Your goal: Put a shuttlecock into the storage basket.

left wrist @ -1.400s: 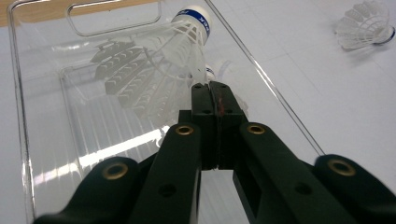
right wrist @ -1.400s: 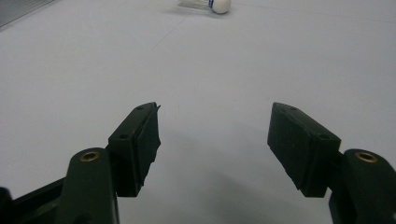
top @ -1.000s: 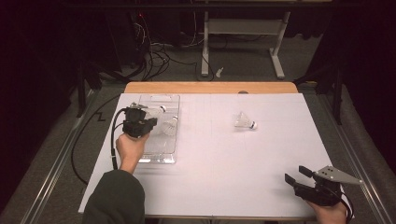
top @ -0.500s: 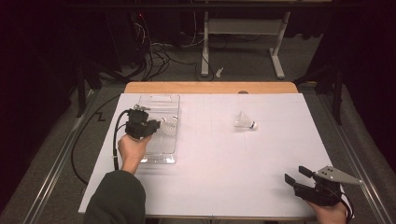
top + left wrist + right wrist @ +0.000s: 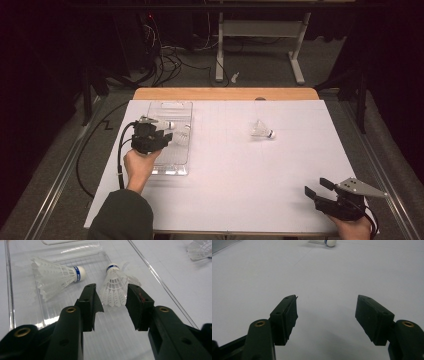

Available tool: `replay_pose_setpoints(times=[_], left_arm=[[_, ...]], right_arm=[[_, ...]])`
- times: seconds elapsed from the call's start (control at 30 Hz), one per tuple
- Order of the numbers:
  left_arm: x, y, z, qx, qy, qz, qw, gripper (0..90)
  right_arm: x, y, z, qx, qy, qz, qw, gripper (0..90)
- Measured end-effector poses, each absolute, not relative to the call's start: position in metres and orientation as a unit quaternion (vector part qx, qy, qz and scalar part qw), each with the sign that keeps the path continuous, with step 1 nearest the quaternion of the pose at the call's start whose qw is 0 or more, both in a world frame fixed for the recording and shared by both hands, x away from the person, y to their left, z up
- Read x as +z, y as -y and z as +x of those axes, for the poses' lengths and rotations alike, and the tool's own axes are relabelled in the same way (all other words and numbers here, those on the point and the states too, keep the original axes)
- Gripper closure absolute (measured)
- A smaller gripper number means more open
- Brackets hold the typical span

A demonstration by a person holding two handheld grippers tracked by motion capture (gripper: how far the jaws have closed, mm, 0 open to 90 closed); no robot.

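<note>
We're over the clear plastic tray (image 5: 172, 167) with the left gripper (image 5: 113, 296), and its jaws have just been opening: the shuttlecock (image 5: 115, 287) lies between the tips, pads clear of the feathers, released into the tray. Beside it lies a second shuttlecock (image 5: 56, 276), cork pointing right, blue band round it. To finish this well, we'd say let the jaws spread wider before lifting, then draw straight back so a pad doesn't snag that frail white skirt and drag it out. The tray is ribbed, glossy and see-through; the skirts are fine, ribbed cones, the corks rounded and white. A third shuttlecock (image 5: 262, 131) waits on the matt white table sheet (image 5: 240, 190), well apart. Our right gripper (image 5: 316, 187) rests near the front edge, jaws wide, holding nothing.
</note>
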State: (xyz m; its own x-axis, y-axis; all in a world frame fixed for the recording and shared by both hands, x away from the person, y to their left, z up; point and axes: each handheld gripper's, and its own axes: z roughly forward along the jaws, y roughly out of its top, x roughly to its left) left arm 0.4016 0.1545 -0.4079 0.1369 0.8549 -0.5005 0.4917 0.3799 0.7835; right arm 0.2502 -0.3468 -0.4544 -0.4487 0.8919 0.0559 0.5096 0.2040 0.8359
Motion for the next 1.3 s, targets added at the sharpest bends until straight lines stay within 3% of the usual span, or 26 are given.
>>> replay_pose_setpoints(times=[1.3], left_arm=[[-0.382,-0.139,0.353,0.169,-0.592,0.525,0.588,46.8]], right_arm=[[-0.454,0.349,0.249,0.425,-0.733,0.479,0.228,34.3]])
